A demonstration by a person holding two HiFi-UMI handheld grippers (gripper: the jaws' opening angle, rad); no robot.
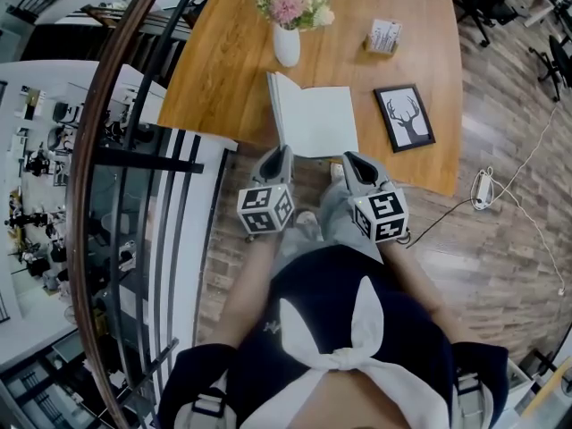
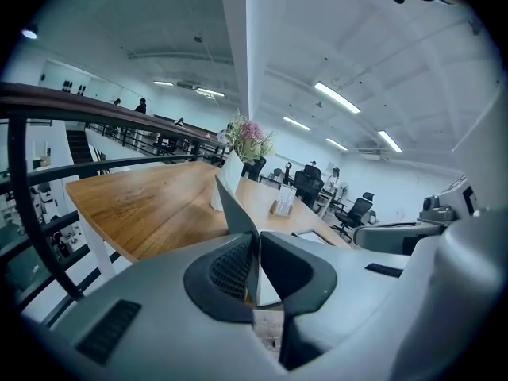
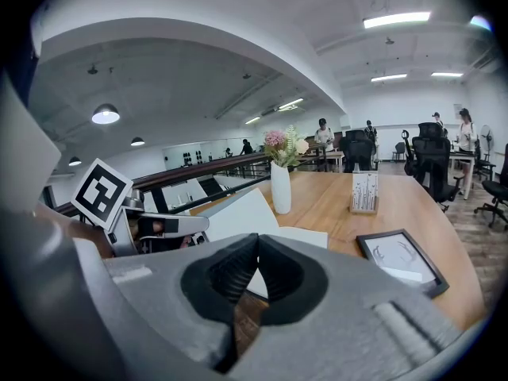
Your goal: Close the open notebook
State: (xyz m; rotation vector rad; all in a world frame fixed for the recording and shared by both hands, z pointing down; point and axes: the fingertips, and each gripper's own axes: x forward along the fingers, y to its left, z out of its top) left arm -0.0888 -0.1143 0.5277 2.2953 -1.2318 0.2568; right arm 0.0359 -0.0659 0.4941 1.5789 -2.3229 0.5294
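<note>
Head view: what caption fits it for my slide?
Left gripper pinches the open notebook by its raised left cover on a wooden table.

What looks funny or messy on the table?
Only the notebook: its left cover stands up off the table, pinched in the left tool. The vase and card holder stand upright, and nothing looks spilled.

The left claw (image 2: 257, 240) pinches the notebook (image 2: 234, 211) by its raised cover, a flower vase (image 2: 231, 177) behind.
</note>
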